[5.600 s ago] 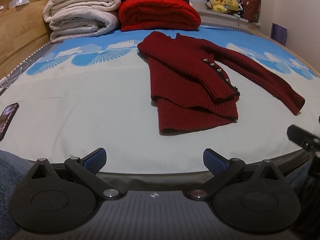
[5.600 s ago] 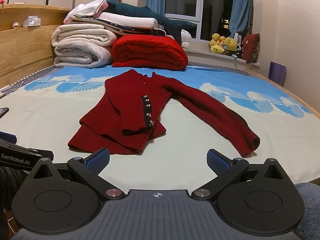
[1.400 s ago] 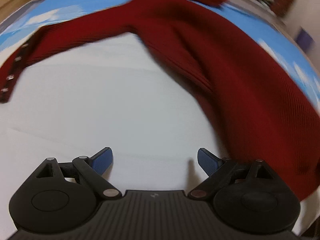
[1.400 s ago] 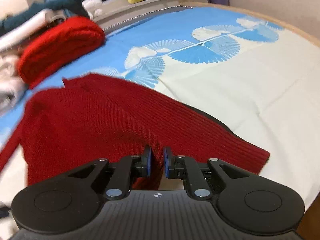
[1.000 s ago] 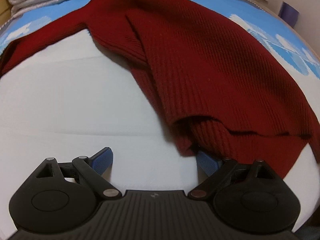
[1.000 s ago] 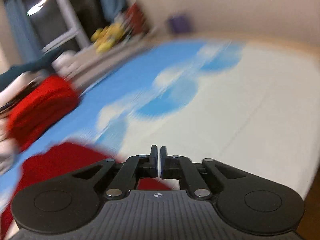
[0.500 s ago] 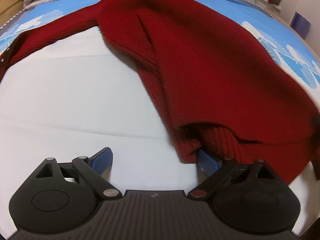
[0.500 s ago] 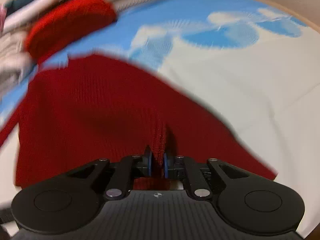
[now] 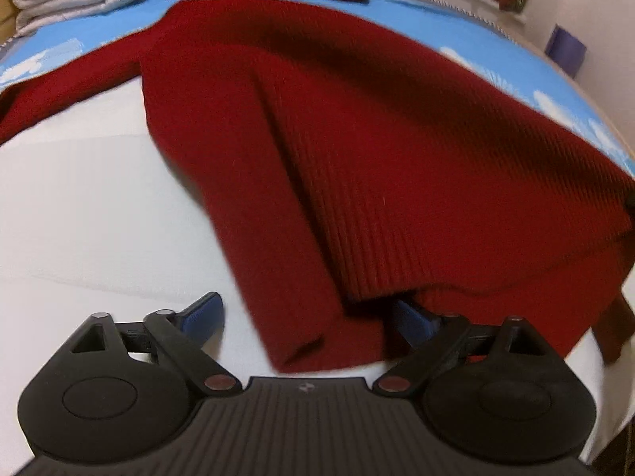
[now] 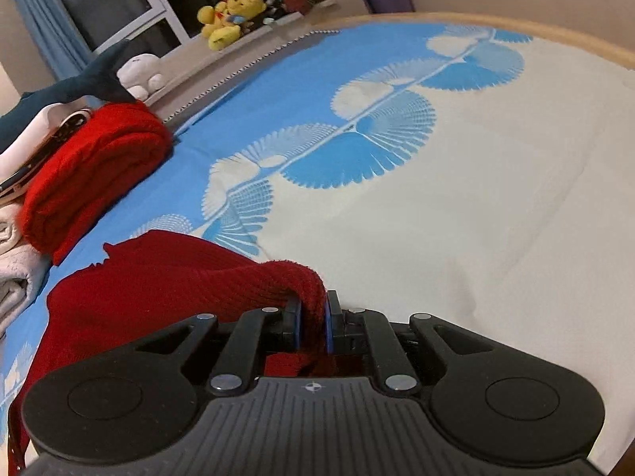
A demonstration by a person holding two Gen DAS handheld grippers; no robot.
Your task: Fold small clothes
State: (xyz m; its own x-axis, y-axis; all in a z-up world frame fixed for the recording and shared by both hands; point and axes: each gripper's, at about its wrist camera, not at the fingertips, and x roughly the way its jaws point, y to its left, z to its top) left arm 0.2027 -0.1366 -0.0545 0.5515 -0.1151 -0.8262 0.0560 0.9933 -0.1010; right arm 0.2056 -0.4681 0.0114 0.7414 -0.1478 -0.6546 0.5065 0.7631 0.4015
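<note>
Red sweater spread on the bed
Right tongs pinch a sweater fold; left tongs are closing around its hem, pads not yet pressing

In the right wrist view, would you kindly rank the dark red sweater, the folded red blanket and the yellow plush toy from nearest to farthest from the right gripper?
1. The dark red sweater: pinched in the right gripper, spreading left.
2. The folded red blanket: farther back, left.
3. The yellow plush toy: on the window ledge, top centre.
</note>
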